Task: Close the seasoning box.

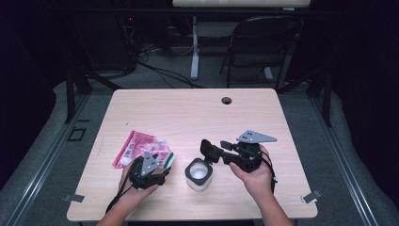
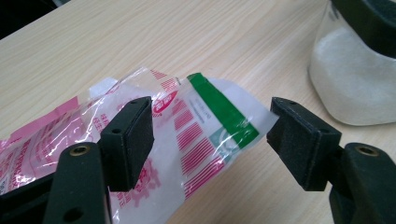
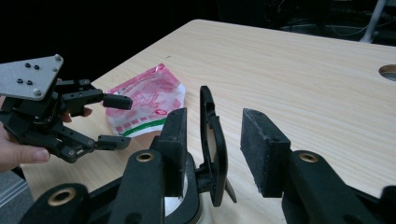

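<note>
A clear plastic bag point(image 1: 139, 148) printed in pink with a green strip lies flat at the table's left. My left gripper point(image 1: 164, 170) hovers at its near right corner. In the left gripper view the gripper point(image 2: 210, 140) is open, with the bag's point(image 2: 201, 121) green end below the gap and untouched. A white container point(image 1: 198, 175) with a black collar stands at the front centre, its black flip lid point(image 1: 205, 149) raised upright. My right gripper point(image 3: 212, 149) is open around that lid point(image 3: 212, 140), which has a gap to the pad on each side. Across the table is the left gripper point(image 3: 119, 121), beside the bag point(image 3: 149, 100).
The light wooden table point(image 1: 188, 113) has a round cable hole point(image 1: 227, 100) near its far edge. A dark folding chair point(image 1: 263, 42) and a desk leg stand beyond it. In the left gripper view the container point(image 2: 355, 79) sits close on the right.
</note>
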A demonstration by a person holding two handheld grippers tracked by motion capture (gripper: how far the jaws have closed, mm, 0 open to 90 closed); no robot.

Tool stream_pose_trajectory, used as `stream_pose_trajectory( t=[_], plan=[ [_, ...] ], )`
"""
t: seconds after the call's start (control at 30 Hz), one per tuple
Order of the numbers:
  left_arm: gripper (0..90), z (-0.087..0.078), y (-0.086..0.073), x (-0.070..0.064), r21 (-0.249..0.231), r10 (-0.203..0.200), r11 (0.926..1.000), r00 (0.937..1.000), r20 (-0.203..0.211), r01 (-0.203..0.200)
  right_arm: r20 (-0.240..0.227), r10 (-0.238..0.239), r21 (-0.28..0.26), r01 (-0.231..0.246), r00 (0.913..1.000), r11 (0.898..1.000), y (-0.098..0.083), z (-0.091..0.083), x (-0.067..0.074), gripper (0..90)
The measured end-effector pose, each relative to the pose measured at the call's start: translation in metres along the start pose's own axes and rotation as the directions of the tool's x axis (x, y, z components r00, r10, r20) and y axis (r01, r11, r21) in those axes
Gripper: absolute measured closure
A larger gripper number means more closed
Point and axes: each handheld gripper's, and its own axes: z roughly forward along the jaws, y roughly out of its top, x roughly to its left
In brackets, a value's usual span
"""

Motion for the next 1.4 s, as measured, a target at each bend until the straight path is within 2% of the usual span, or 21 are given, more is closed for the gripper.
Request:
stream_pose_trajectory(
  t=[0.1, 0.23, 0.33, 0.5, 0.6, 0.73, 1.2, 1.4],
  plan=[
    [31.6, -0.001, 0.001, -0.002, -0.010, 0.000, 1.0000, 1.0000, 0.008, 0.000, 0.005, -0.013, 0.031, 0.012, 0.9999, 0.999, -0.002, 0.004, 0.001, 61.7],
    [31.7, -0.002, 0.003, -0.003, -0.015, -0.003, 0.9999, 0.9998, 0.020, 0.003, 0.007, -0.018, 0.047, 0.018, 0.9998, 0.999, -0.003, 0.007, 0.004, 68.6],
    [31.7, -0.002, 0.003, -0.003, -0.015, -0.003, 0.9999, 0.9998, 0.021, 0.003, 0.020, -0.049, 0.055, 0.048, 0.9986, 0.997, -0.003, 0.006, 0.008, 71.8],
    [32.0, -0.002, 0.004, -0.002, -0.022, -0.008, 0.9997, 0.9998, 0.017, 0.008, -0.015, -0.081, 0.057, 0.081, 0.9966, 0.995, -0.003, 0.008, 0.015, 75.3],
    [32.0, -0.003, 0.004, -0.001, -0.025, -0.011, 0.9996, 0.9998, 0.019, 0.012, -0.042, -0.111, 0.077, 0.114, 0.9929, 0.990, -0.005, 0.012, 0.021, 75.2],
    [32.2, -0.003, 0.005, 0.000, -0.035, -0.022, 0.9991, 0.9995, 0.025, 0.023, -0.054, -0.123, 0.109, 0.128, 0.9909, 0.986, -0.010, 0.019, 0.025, 73.0],
    [32.5, -0.004, 0.006, 0.003, -0.044, -0.043, 0.9981, 0.9986, 0.029, 0.044, -0.081, -0.140, 0.113, 0.149, 0.9868, 0.982, -0.013, 0.023, 0.032, 68.9],
    [32.8, -0.006, 0.006, 0.003, -0.052, -0.033, 0.9981, 0.9992, 0.024, 0.034, -0.090, -0.143, 0.125, 0.153, 0.9857, 0.980, -0.015, 0.025, 0.035, 66.2]
  ],
)
